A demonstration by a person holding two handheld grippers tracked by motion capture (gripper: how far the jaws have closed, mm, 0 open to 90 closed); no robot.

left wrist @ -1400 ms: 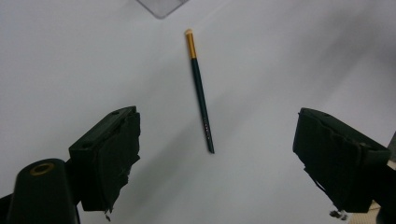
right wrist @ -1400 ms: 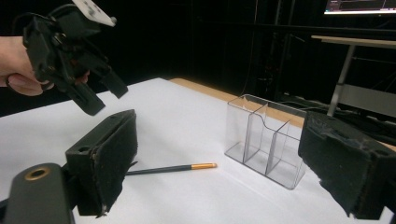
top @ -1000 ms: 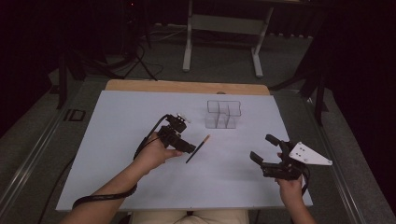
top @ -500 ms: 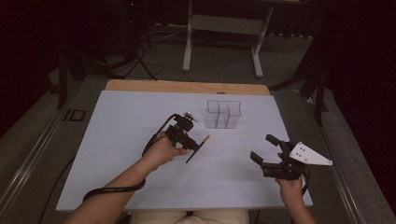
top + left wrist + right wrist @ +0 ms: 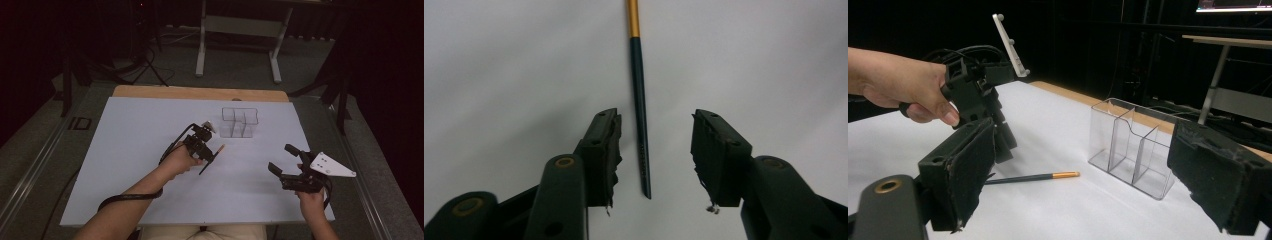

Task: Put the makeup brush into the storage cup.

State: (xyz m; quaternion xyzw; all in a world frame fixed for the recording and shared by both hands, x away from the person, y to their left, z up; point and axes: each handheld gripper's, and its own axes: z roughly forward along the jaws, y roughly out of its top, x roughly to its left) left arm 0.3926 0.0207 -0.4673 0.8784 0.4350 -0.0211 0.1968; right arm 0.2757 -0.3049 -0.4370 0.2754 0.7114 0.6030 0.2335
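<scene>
A dark teal pencil (image 5: 213, 158) with a gold end lies flat on the white table (image 5: 125, 150), just in front of a clear compartment organizer (image 5: 239, 122). My left gripper (image 5: 206, 153) points down over it. In the left gripper view the pencil (image 5: 640, 125) runs between the two pads of that gripper (image 5: 655, 155), closer to the left pad and touching neither. These jaws have just been closing and still stand apart. My right gripper (image 5: 284, 159) hovers near the table's right front, open and holding nothing. From the right gripper (image 5: 1088, 165) I see the pencil (image 5: 1033, 177) and the organizer (image 5: 1128, 145).
A wooden strip (image 5: 200, 93) borders the table's far edge. Beyond it stand a metal stand's legs (image 5: 237, 30) on a dark floor. A cable (image 5: 127, 197) trails from the left gripper along the forearm.
The left hand has moved right and lower, bringing its gripper down over the pencil with its jaws narrower. The right hand has stayed put.
</scene>
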